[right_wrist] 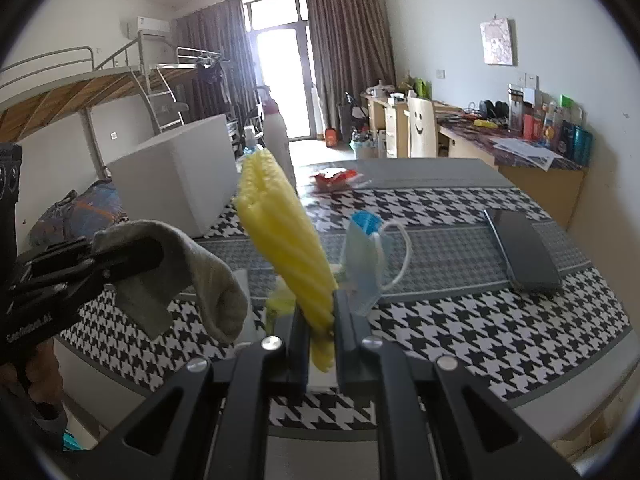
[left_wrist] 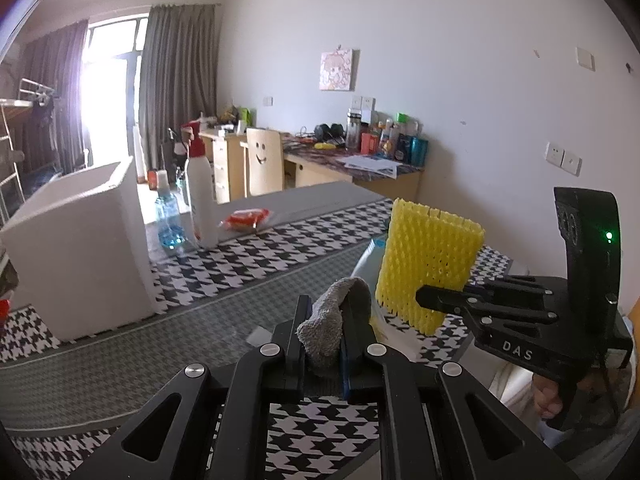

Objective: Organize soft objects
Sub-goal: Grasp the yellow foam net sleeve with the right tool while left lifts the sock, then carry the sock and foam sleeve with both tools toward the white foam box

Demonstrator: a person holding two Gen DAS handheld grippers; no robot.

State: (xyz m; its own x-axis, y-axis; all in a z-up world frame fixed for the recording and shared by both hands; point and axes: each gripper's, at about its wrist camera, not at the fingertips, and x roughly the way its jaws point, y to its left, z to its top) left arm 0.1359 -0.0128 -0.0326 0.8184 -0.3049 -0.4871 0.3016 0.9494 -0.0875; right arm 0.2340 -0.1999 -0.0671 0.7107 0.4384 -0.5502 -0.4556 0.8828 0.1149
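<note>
We're gripping a grey sock in the L gripper and yellow foam netting in the R gripper — both lifted over the houndstooth table, w/ white box nearby.

A table spread with a black-and-white houndstooth cloth, crossed by grey bands, carries everything here. A white box stands on it, and just beside that a clear blue bottle and a tall white spray bottle with a red top. Near these lies a red packet. A blue face mask rests mid-table, and a dark flat case lies well apart from it.
</note>
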